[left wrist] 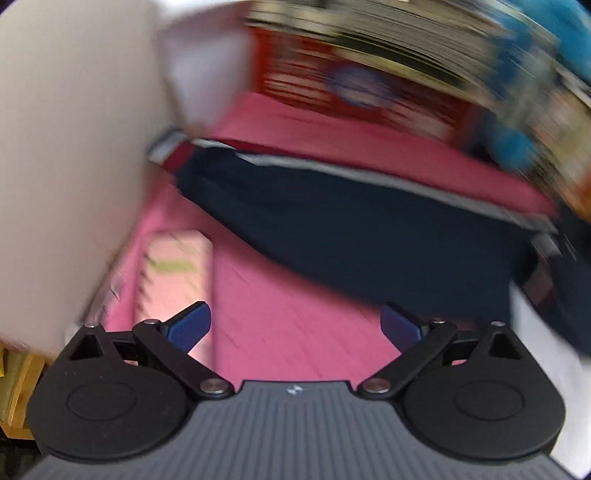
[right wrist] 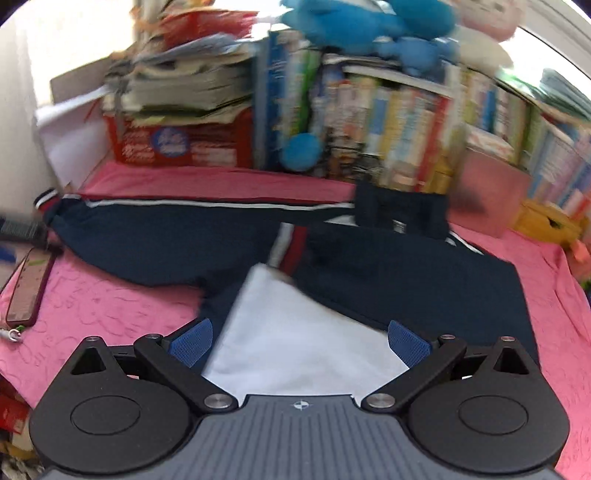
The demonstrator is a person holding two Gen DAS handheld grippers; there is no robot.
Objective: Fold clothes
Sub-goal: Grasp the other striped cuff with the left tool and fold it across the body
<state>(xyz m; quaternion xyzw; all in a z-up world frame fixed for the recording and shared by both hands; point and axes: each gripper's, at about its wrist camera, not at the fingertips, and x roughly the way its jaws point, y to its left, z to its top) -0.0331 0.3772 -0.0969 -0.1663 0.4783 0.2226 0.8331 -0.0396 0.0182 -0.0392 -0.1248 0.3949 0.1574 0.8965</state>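
Note:
A navy jacket (right wrist: 406,273) with white and red stripes lies spread on a pink bedcover (right wrist: 110,302). Its left sleeve (right wrist: 155,229) stretches out toward the left, ending in a striped cuff. A white panel (right wrist: 295,332) of the garment shows at the front. My right gripper (right wrist: 301,341) hangs open just above that white panel, nothing between its blue pads. In the left wrist view the same sleeve (left wrist: 332,229) crosses the picture, and my left gripper (left wrist: 295,325) stands open over bare pink cover (left wrist: 288,332), short of the sleeve. Both views are motion-blurred.
A phone in a dark red case (right wrist: 29,291) lies on the cover at the left, seen also as the phone (left wrist: 173,273). Stacked books, a red box (right wrist: 177,144) and blue plush toys (right wrist: 369,26) line the back. A pale wall (left wrist: 66,166) stands close on the left.

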